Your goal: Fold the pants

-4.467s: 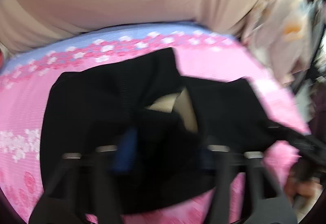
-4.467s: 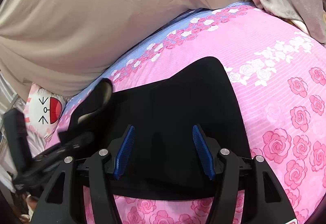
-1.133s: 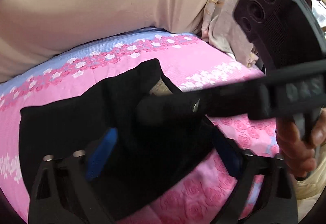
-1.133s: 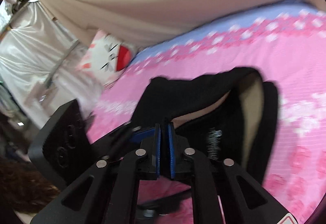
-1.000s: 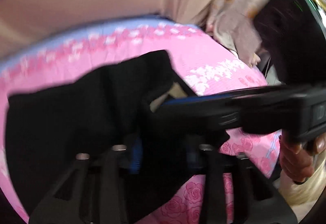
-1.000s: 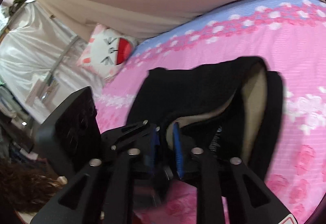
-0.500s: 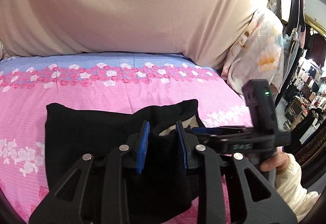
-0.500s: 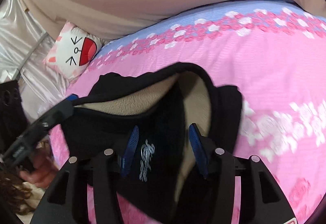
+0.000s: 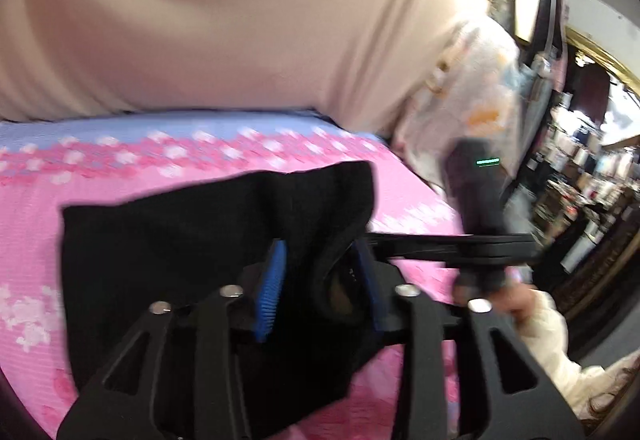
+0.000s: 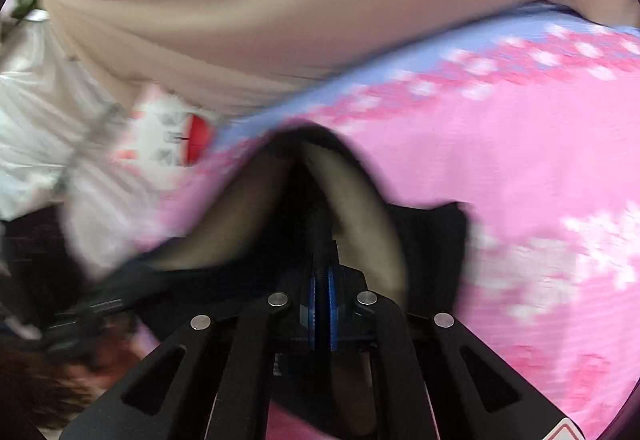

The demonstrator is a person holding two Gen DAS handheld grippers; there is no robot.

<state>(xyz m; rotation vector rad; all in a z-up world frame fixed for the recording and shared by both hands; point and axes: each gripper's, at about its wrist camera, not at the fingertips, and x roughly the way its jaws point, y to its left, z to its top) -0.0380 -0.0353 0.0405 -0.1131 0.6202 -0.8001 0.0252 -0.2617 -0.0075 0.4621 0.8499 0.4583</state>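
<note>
Pink floral bedding [image 9: 408,199] lies beyond both claws: right gripper [image 10: 322,304] has just pinched the black pants [image 9: 168,240] waistband for folding, while the left gripper [image 9: 320,288] has just loosened around bunched cloth.

Black pants [image 9: 168,240] show a beige lining. The bedsheet [image 9: 404,195] is pink with white flowers, blue-banded.

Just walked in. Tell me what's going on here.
A person is folding a pair of black pants with a pale fleecy lining on a pink floral bedsheet, using a handheld gripper in each hand. The right gripper has just closed and is pinching a fold of the waistband, pulling it up so the lining shows. The left gripper has just been opening, with bunched fabric between its blue pads. The fold is not finished.
</note>
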